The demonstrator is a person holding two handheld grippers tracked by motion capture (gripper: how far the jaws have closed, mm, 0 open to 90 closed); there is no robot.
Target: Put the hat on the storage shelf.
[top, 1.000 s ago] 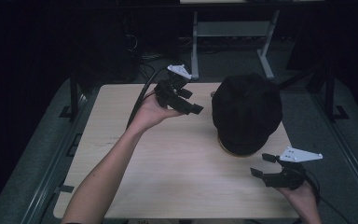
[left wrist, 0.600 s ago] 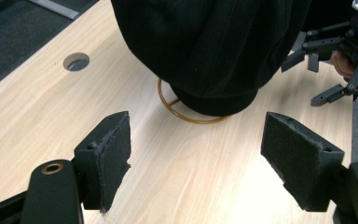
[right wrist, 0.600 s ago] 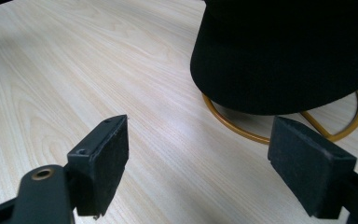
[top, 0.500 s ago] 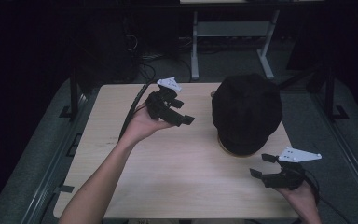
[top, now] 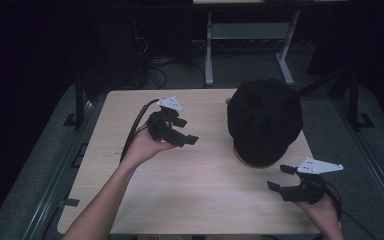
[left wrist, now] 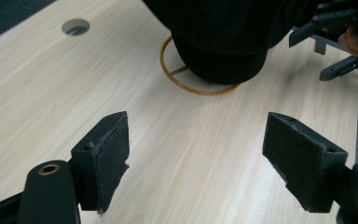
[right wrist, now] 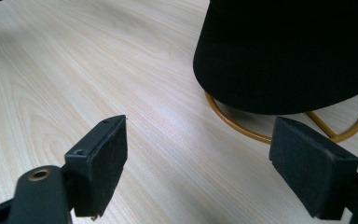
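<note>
Black hat (top: 265, 120) on its gold wire stand (right wrist: 279, 133) bears no readable writing.

Left hand-held gripper (top: 192, 139) lowered, pulled back from hat (top: 264, 120).

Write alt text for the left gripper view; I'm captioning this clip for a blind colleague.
Two black padded jaws of the left gripper stand wide open with nothing between them, above a light wooden table. Ahead, a black hat sits on a gold wire stand, and the right gripper hovers at the upper right.
</note>
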